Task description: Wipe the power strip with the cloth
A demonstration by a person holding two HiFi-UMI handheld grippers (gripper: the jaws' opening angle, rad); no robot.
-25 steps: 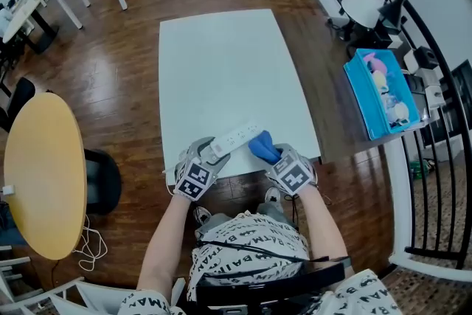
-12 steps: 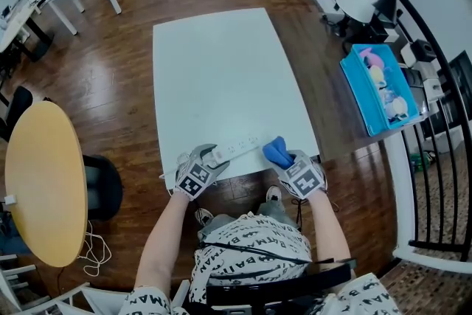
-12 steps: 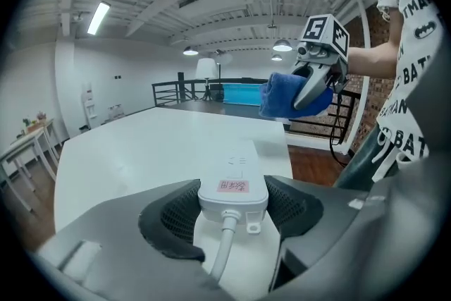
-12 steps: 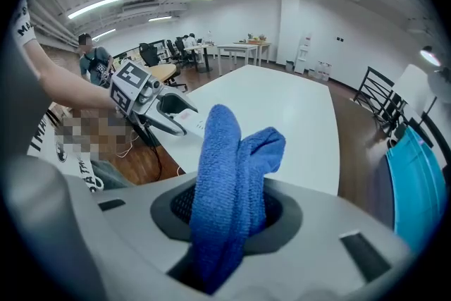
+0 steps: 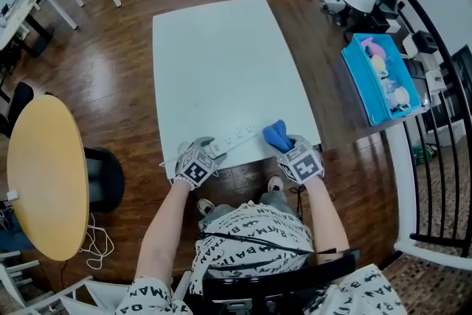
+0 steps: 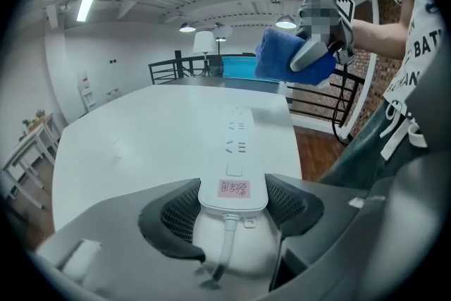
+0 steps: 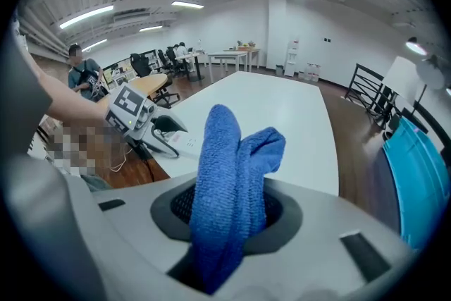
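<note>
Lying along the near edge of the white table (image 5: 221,63), the power strip (image 5: 236,137) has its cord end seated between the jaws of the left gripper (image 6: 233,202). Both ribbed pads press on its sides, so this claw is clamped on it. The strip runs straight ahead from the jaws, sockets up. A pink label (image 6: 233,188) sits level with the pads, and the white cord (image 6: 224,247) trails back under the claw.

The blue cloth (image 7: 234,173) is bunched and pinched tight in the right gripper (image 7: 230,215), its folds standing up above the jaws. This claw hangs off the table surface, ahead and to the right of the left claw, near the strip's far end. In the left gripper view the cloth is clear of the strip.

Bare tabletop stretches beyond both claws. Brown wooden floor (image 5: 125,26) surrounds the table. A round yellow table (image 5: 44,173) stands well apart to the left of the left claw. A blue bin (image 5: 361,85) with pale items in it sits well to the right of the right claw, just beside a black railing (image 5: 435,158).
</note>
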